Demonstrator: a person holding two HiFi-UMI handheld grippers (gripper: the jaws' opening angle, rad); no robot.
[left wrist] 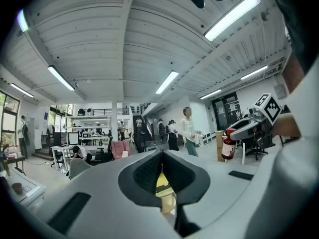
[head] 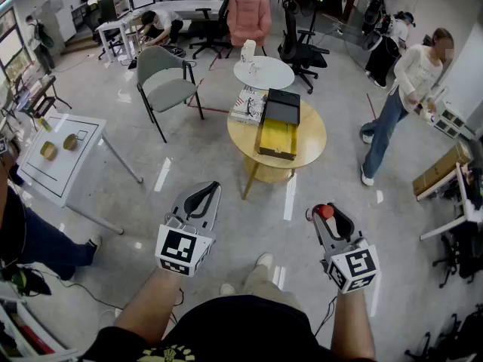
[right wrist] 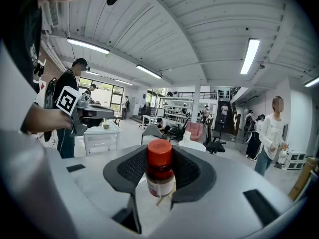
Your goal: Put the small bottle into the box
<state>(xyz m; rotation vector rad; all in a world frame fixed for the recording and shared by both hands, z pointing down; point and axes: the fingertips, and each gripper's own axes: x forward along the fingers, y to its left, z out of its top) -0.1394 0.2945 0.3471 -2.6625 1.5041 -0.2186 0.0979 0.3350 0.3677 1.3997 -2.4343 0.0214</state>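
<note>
Holding the small bottle (right wrist: 160, 176) upright, red cap up, clamped in the right tongs (head: 325, 213), near, above the floor (head: 249, 225). Holding the left tongs (left wrist: 161, 158) clenched on nothing. Facing the open box (head: 277, 136), far ahead on the round yellow table (head: 313, 138), well apart from both tongs.

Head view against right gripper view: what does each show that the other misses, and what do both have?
Only the head view shows the open box on the round wooden table. Only the right gripper view shows the label and body of the small bottle, clamped between the right tongs, plus the ceiling lights. Both show the bottle's red cap, the left tongs, the white round table and a person in a white top.
</note>
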